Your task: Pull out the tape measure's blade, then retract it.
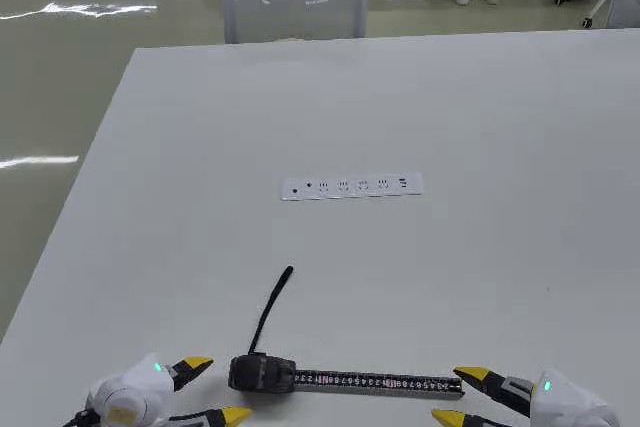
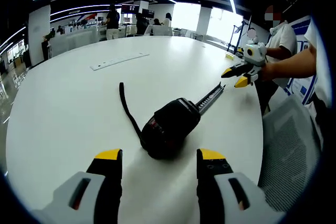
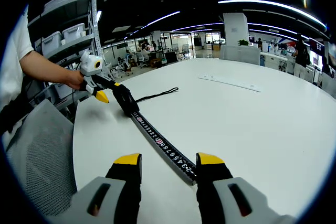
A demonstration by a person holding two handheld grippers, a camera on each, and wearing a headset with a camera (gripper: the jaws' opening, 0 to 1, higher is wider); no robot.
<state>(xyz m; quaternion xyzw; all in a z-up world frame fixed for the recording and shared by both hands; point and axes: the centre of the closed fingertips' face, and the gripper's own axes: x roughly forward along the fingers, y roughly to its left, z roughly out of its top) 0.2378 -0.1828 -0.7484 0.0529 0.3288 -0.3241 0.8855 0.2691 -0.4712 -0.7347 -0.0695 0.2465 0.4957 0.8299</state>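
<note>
Both grippers have their jaws wide open, nothing clamped. The left gripper (image 2: 159,156) has the tape measure (image 2: 170,127) sitting just ahead of its tips, near the table's front edge. The right gripper (image 3: 169,159) has the end of the blade (image 3: 163,145) lying between its jaws, close to one finger; can't tell if it touches. The blade lies stretched out flat on the white table (image 1: 450,97), and the strap (image 1: 272,307) points toward a power strip (image 1: 352,186). It's an open office, with a chair (image 1: 292,2) at the far edge.
</note>
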